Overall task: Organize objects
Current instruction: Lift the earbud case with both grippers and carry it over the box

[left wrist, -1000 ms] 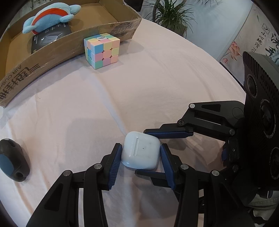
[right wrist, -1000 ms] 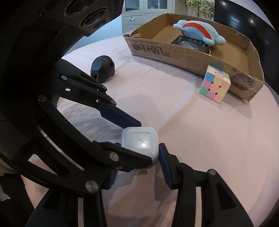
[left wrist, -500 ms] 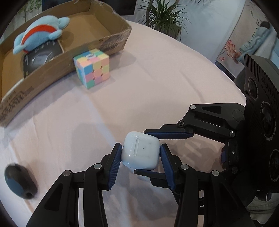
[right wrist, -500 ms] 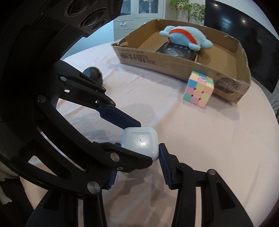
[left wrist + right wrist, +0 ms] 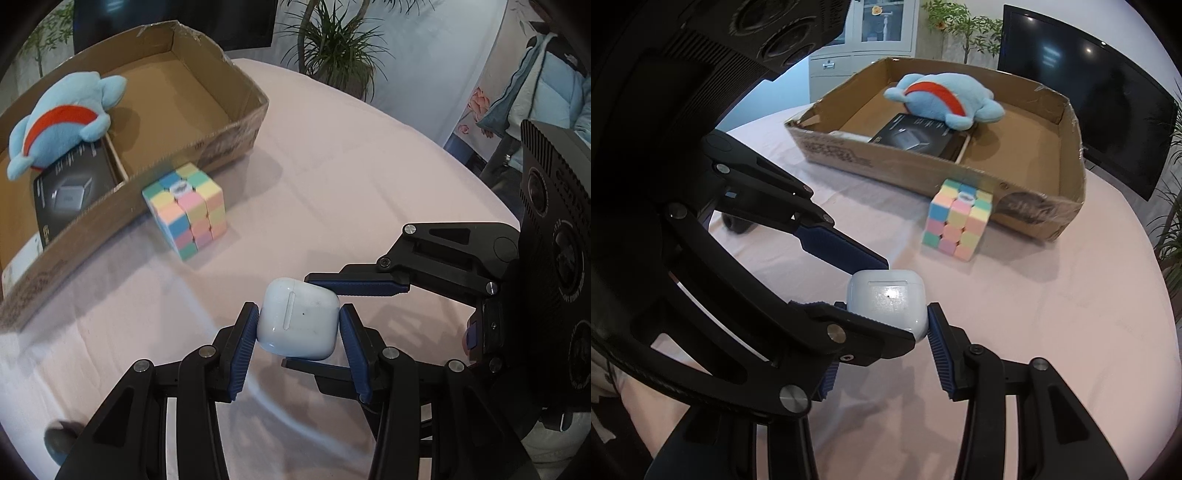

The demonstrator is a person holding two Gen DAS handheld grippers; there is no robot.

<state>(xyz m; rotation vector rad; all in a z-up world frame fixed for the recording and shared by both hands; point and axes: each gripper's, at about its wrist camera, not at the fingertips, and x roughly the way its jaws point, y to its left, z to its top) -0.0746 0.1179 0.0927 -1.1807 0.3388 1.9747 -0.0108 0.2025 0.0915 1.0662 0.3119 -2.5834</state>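
A white earbud case (image 5: 298, 318) hangs above the pink tablecloth, gripped from two sides at once. My left gripper (image 5: 297, 328) is shut on its left and right faces. My right gripper (image 5: 886, 325) is shut on it crosswise; its fingers (image 5: 356, 287) reach in from the right in the left wrist view. The case also shows in the right wrist view (image 5: 886, 301). A pastel puzzle cube (image 5: 186, 210) (image 5: 956, 223) stands on the cloth against the cardboard box (image 5: 229, 136) (image 5: 1067, 147).
The box holds a blue plush toy (image 5: 62, 118) (image 5: 945, 98) and a black carton (image 5: 70, 192) (image 5: 916, 136). A dark rounded object (image 5: 59, 441) (image 5: 738, 225) lies near the table edge. A potted plant (image 5: 332, 40) and a monitor (image 5: 1082, 85) stand behind the table.
Both grippers have lifted the earbud case off the cloth and carried it toward the box and cube. Both grips stayed shut.
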